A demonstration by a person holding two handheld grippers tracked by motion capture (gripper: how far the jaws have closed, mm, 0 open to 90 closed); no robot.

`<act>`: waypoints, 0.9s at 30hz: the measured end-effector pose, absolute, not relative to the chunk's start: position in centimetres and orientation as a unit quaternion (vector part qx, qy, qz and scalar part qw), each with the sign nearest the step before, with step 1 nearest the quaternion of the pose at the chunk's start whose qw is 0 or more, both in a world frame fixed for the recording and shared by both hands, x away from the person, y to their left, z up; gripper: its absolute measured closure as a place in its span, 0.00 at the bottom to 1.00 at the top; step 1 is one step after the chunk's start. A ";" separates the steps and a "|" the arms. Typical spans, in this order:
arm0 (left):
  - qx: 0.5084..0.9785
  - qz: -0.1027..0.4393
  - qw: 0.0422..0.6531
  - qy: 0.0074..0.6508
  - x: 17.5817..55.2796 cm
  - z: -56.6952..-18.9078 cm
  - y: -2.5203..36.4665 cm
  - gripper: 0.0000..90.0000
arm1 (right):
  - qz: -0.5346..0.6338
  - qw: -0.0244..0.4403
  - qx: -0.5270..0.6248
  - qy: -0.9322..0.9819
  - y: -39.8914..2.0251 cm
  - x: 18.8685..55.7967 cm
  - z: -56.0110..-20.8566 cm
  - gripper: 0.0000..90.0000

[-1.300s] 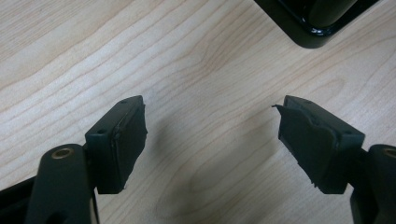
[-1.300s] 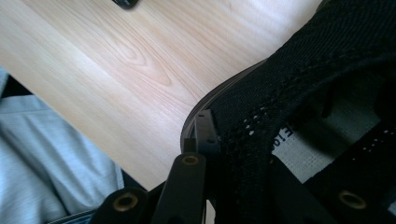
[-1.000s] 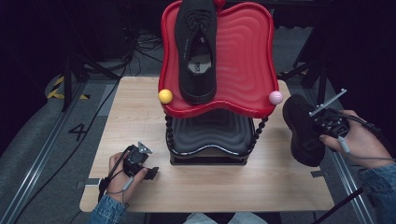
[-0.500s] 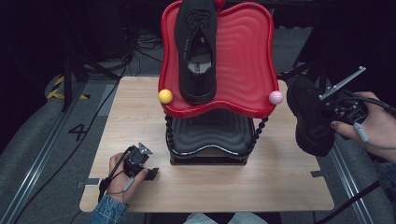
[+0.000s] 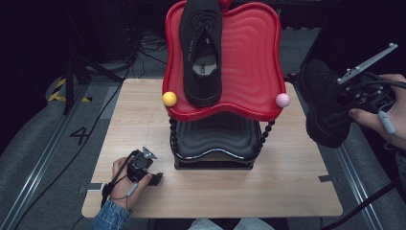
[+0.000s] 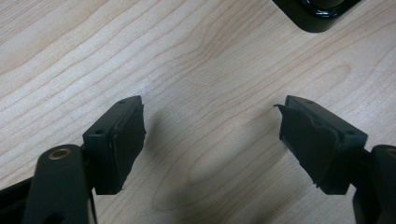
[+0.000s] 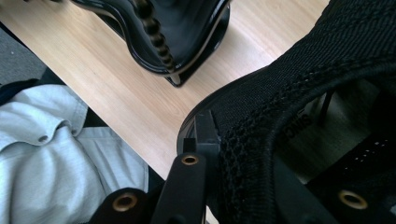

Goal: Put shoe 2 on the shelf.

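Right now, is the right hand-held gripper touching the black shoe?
Touching. The right gripper view shows the right hand-held gripper clamped on the black shoe at its collar edge.

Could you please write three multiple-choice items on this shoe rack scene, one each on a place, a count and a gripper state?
1. Where does the black shoe that no gripper holds lie?
A. on the red top tray
B. on the black lower tray
C. on the wooden table

2. How many small coloured balls sit at the red top tray's front corners?
A. one
B. two
C. four

3. How do the left gripper jaws stand?
A. clamped on a shoe
C. shut on nothing
B. open over bare wood

Answers:
1 A: the high view shows it lying lengthwise on the red top tray.
2 B: a yellow ball and a pink ball sit there.
3 B: the left gripper view shows the jaws wide apart with only table between them, while the right gripper clamps the other shoe.
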State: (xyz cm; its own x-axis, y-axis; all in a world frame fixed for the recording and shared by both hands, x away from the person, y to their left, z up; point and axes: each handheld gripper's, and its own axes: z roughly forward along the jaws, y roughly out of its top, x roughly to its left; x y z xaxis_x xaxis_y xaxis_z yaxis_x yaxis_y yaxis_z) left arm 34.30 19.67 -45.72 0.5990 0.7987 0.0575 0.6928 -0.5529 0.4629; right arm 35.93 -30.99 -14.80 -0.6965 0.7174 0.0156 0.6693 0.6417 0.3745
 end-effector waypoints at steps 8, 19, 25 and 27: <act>0.869 0.132 0.200 0.433 34.2 -45.7 19.6 0.25 | 0.188 0.084 0.375 0.904 -30.2 35.6 -12.4 0.98; 0.871 0.130 0.199 0.431 34.2 -45.7 19.7 0.25 | 0.180 0.111 0.367 0.906 -28.9 35.1 -9.5 0.98; 0.872 0.135 0.198 0.427 34.2 -45.7 19.7 0.25 | 0.186 0.121 0.357 0.907 -27.8 34.8 -8.1 0.98; 0.872 0.135 0.198 0.428 34.2 -45.7 19.8 0.25 | 0.192 0.123 0.353 0.907 -27.5 34.7 -7.6 0.98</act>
State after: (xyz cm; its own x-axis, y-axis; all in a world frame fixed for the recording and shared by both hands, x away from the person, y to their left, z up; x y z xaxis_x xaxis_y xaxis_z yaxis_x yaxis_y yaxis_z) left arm 34.19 19.75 -45.66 0.5975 0.7991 0.0661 0.6924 -0.5558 0.4601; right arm 34.68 -27.45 -7.65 -0.7206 0.6877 -0.0876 0.5932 0.6771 0.4355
